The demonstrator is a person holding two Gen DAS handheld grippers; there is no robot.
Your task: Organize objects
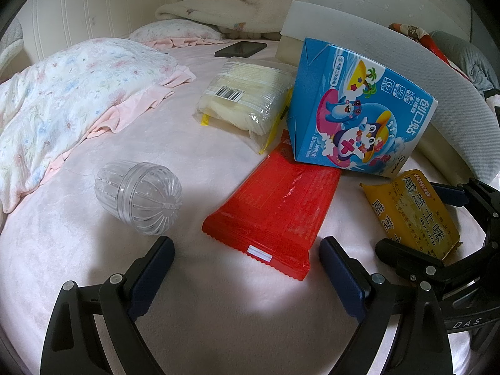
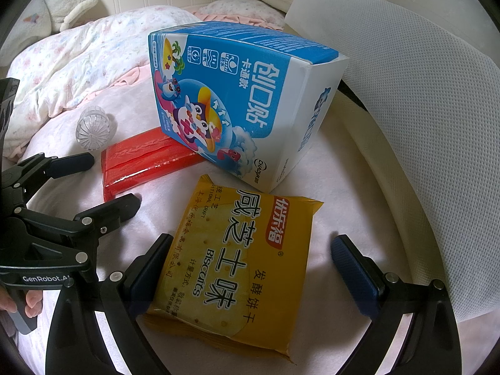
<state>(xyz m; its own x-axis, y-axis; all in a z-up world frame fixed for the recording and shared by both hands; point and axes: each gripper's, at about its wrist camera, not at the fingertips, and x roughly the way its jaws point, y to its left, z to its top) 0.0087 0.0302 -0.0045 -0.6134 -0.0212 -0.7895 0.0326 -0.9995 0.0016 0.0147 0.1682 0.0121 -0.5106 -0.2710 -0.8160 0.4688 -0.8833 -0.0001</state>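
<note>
**Sorting not yet begun: every item loose on the bed, both jaws empty**

No grouping or stacking can be made out; by the look of things the whole task is still ahead. On the pink bed (image 1: 93, 265) the objects are scattered. Seen from the left wrist, the red packet (image 1: 275, 209) lies at the centre, its far end tucked under the blue carton (image 1: 359, 109), which stands tilted at about 1 o'clock. A clear plastic cup (image 1: 140, 197) lies on its side at 9 o'clock, well apart from the rest. A pale wrapped pack (image 1: 247, 97) is found at 12 o'clock, just beside the carton, and a dark phone (image 1: 240, 49) lies beyond it. The yellow biscuit packet (image 1: 409, 215) sits at 3 o'clock.

The left gripper (image 1: 247, 268) is held with its jaws spread wide, nothing gripped, the near end of the red packet lying between the tips. The right gripper (image 2: 250, 268) is likewise wide apart; the yellow packet lies between its fingers, one of them just beside the packet's edge, but no squeeze is evident. A white mesh-covered cushion (image 2: 422, 100) stands from 1 to 3 o'clock behind the carton. Where the things are meant to go cannot be told.
</note>
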